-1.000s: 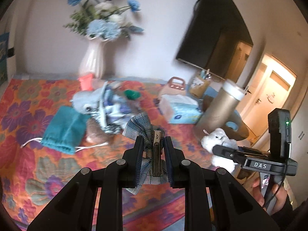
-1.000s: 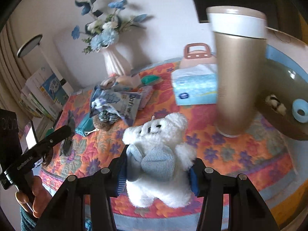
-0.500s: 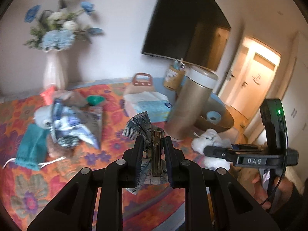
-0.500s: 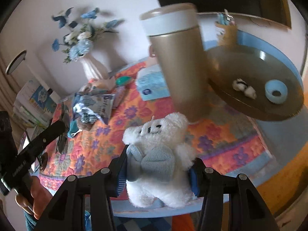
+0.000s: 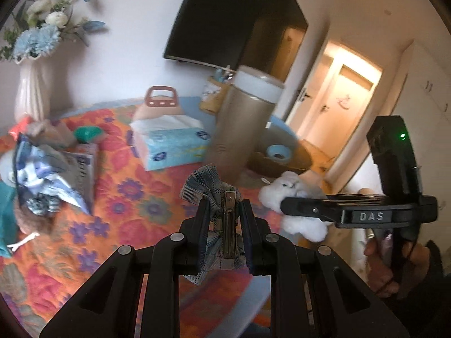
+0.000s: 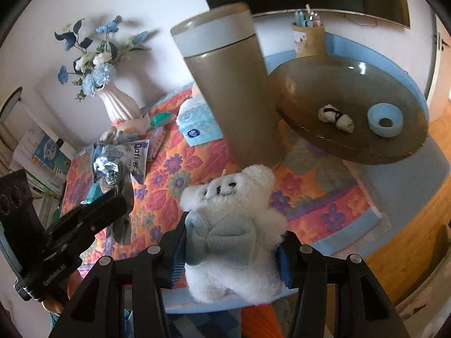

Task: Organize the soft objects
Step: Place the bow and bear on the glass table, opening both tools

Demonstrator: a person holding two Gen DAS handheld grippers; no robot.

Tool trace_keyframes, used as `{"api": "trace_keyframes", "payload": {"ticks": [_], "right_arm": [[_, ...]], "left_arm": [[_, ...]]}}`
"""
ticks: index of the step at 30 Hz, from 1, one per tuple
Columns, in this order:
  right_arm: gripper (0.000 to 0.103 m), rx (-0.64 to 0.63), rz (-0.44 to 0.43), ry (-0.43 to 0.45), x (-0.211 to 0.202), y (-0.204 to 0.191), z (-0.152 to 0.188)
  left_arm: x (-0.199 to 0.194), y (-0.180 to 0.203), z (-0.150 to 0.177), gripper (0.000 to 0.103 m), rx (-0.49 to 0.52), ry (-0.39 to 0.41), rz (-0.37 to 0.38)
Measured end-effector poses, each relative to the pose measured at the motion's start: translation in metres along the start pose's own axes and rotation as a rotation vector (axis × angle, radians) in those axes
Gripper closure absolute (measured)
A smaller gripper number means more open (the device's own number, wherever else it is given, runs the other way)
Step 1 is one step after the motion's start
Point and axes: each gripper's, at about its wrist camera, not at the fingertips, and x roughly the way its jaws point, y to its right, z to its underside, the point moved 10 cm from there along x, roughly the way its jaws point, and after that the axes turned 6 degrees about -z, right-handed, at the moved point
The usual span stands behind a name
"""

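My left gripper (image 5: pixel 224 219) is shut on a blue plaid fabric hair bow with a metal clip (image 5: pixel 210 188), held above the floral tablecloth (image 5: pixel 118 211). My right gripper (image 6: pixel 231 242) is shut on a white plush bear with a grey-blue bow (image 6: pixel 231 197), held over the table's front edge; the bear also shows in the left wrist view (image 5: pixel 287 188). A brown glass dish (image 6: pixel 310 90) at the right holds a small white and black soft toy (image 6: pixel 335 115) and a blue ring (image 6: pixel 384 122).
A tall tan canister with a white band (image 6: pixel 231 84) stands beside the dish. A tissue box (image 5: pixel 172 138), a white vase of blue flowers (image 5: pixel 28 95), a pile of packets and soft things (image 5: pixel 48 160), and a pen holder (image 6: pixel 308 39) stand on the table.
Both grippers have swung to the right with their loads; the canister and the glass dish now lie closer and nearer the middle of both views. The grips are unchanged.
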Motion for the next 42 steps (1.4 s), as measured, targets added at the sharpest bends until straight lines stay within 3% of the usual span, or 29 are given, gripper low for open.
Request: {"api": "trace_keyframes", "payload": {"ticks": [11,17,23,26,28,29,30,31,32,33,35,42], "right_arm": [[0.053,0.125,0.002,0.175,-0.080,0.074,-0.015],[0.053,0.184,0.038,0.329,-0.130,0.121,-0.056],[0.052,0.205,0.018,0.436,-0.143,0.152,-0.115],[0.052,0.214,0.053,0.420,-0.125,0.168,-0.140],[0.052,0.210,0.073,0.392,-0.107,0.176,-0.155],[0.051,0.213,0.079,0.375,-0.098,0.181,-0.160],[0.044,0.216,0.072,0.362,-0.088,0.184,-0.167],[0.039,0.218,0.065,0.347,-0.081,0.187,-0.170],[0.035,0.229,0.064,0.326,-0.071,0.192,-0.173],[0.035,0.230,0.060,0.311,-0.065,0.195,-0.174],[0.035,0.229,0.035,0.270,-0.055,0.199,-0.172],[0.035,0.258,-0.005,0.266,-0.072,0.211,-0.149]], "left_arm": [[0.010,0.072,-0.011,0.084,0.049,-0.021,0.087],[0.035,0.140,-0.040,0.084,0.146,-0.023,0.132],[0.085,0.189,-0.097,0.084,0.193,0.010,0.033],[0.117,0.194,-0.116,0.084,0.194,0.014,-0.051],[0.136,0.192,-0.121,0.082,0.174,-0.006,-0.068],[0.145,0.189,-0.122,0.078,0.167,-0.009,-0.090],[0.152,0.185,-0.122,0.066,0.170,-0.010,-0.121],[0.160,0.181,-0.122,0.061,0.170,-0.016,-0.137],[0.168,0.175,-0.120,0.044,0.169,-0.023,-0.153],[0.174,0.172,-0.118,0.034,0.170,-0.028,-0.164],[0.185,0.164,-0.113,0.027,0.157,-0.048,-0.186],[0.176,0.185,-0.091,0.027,0.218,-0.045,-0.131]]}}
